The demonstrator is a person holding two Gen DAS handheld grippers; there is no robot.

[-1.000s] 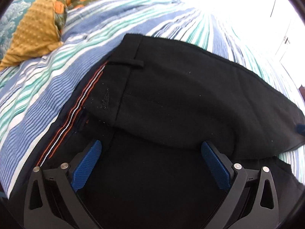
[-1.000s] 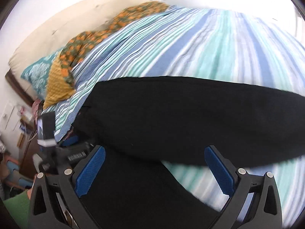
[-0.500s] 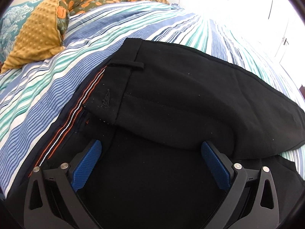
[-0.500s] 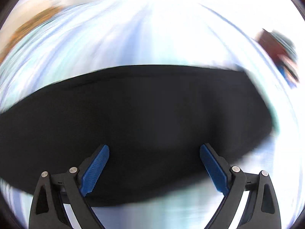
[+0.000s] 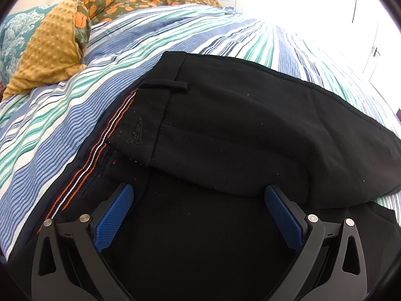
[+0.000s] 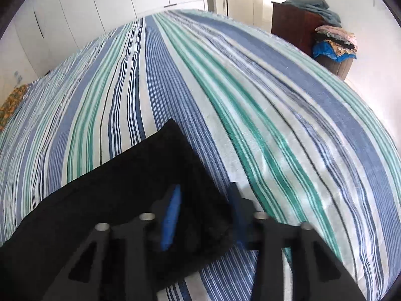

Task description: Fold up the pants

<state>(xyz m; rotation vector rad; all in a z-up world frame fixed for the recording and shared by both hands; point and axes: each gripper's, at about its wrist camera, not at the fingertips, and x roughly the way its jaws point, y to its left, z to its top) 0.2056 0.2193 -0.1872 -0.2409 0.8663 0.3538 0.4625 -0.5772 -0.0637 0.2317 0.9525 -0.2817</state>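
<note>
Black pants lie on the striped bedspread, one half folded over the other, with the waistband and an orange-and-white inner trim at the left. My left gripper is open and empty, its blue pads hovering over the lower layer near the waist. In the right wrist view the leg end of the pants lies at the lower left. My right gripper has its jaws drawn close together around the hem corner of the pants.
A yellow dotted pillow and an orange floral blanket lie at the head of the bed. White wardrobe doors stand beyond the bed. A dark wooden cabinet with piled clothes stands at the far right.
My right gripper swung right along the pants to the leg end and its jaws narrowed from wide open onto the hem. My left gripper stayed over the waist.
</note>
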